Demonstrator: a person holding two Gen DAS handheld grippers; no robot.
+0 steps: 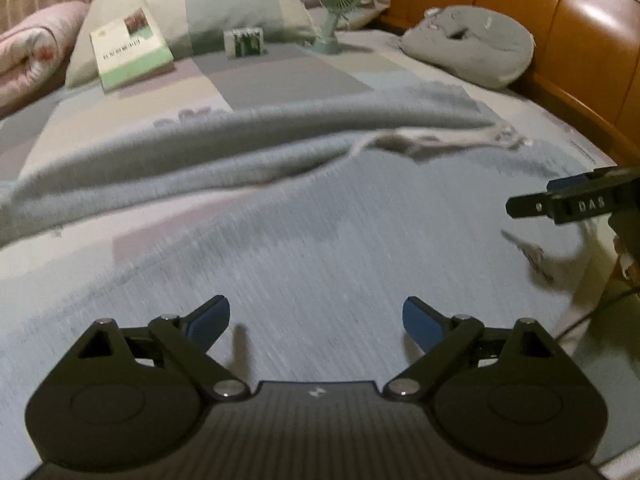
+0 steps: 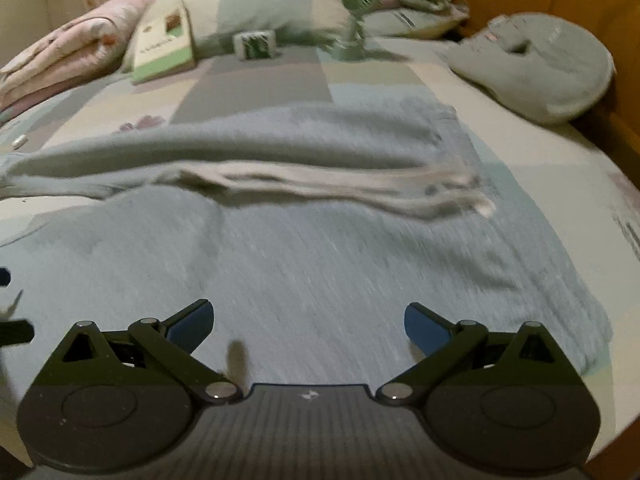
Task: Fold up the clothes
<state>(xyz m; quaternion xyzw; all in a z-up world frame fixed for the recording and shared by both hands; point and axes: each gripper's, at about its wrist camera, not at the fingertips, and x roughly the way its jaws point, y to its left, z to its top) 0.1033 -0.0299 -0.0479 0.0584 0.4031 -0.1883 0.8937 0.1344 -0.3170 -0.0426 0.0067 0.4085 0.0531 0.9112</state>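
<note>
Where grey garment (image 2: 320, 248) covers patchwork bedspread (image 1: 280, 76), wooden headboard (image 1: 560, 12) behind

The garment (image 2: 320, 264) lies spread on the bed (image 2: 560, 184), one part folded over along its far side. Behind it, a book (image 2: 166, 46) leans against the pillow (image 2: 272, 8). A small box (image 2: 256, 43) stands right of the book, a fan (image 2: 358, 12) further right. A folded cloth (image 2: 548, 64) lies at the far right, beside the headboard (image 1: 560, 20). A rolled quilt (image 1: 28, 52) lies left of the pillow.
</note>
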